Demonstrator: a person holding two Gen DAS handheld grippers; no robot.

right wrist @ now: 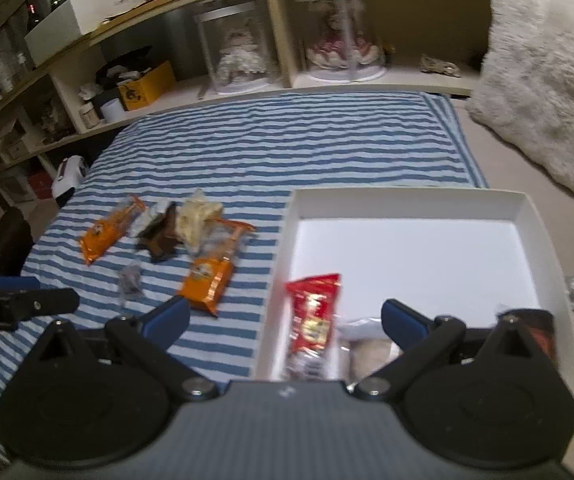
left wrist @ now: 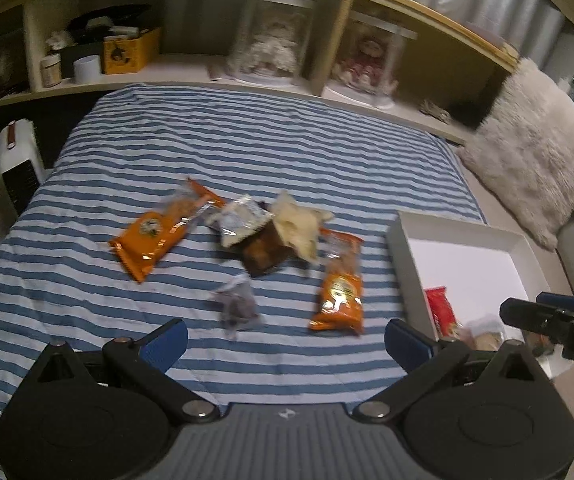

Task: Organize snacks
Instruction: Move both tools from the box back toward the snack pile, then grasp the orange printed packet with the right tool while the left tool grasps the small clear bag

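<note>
Two grippers are in your hands, and both stand with their jaws spread wide and nothing between them; your left gripper [left wrist: 286, 340] hovers over the striped blue-and-white cloth [left wrist: 247, 144], while your right gripper [right wrist: 285, 322] hangs over the near left corner of the white box [right wrist: 407, 202], which sits at the cloth's right edge; inside the box, at the near end, lies a red snack packet [right wrist: 314, 312], with a pale wrapped snack [right wrist: 367, 350] just beside it and a dark packet [right wrist: 543, 330] in the near right corner, partly hidden by your gripper; out on the cloth, one orange packet [left wrist: 341, 284] lies nearest the box, a second orange packet [left wrist: 159, 236] lies well to the left, and between them a silver wrapper [left wrist: 241, 220], a brown packet [left wrist: 265, 256] and a cream-coloured snack [left wrist: 299, 228] overlap in a small heap; a small clear bag with dark contents [left wrist: 237, 306] lies alone, just ahead of your left gripper; motion blur softens the labels, so you cannot read them.
</note>
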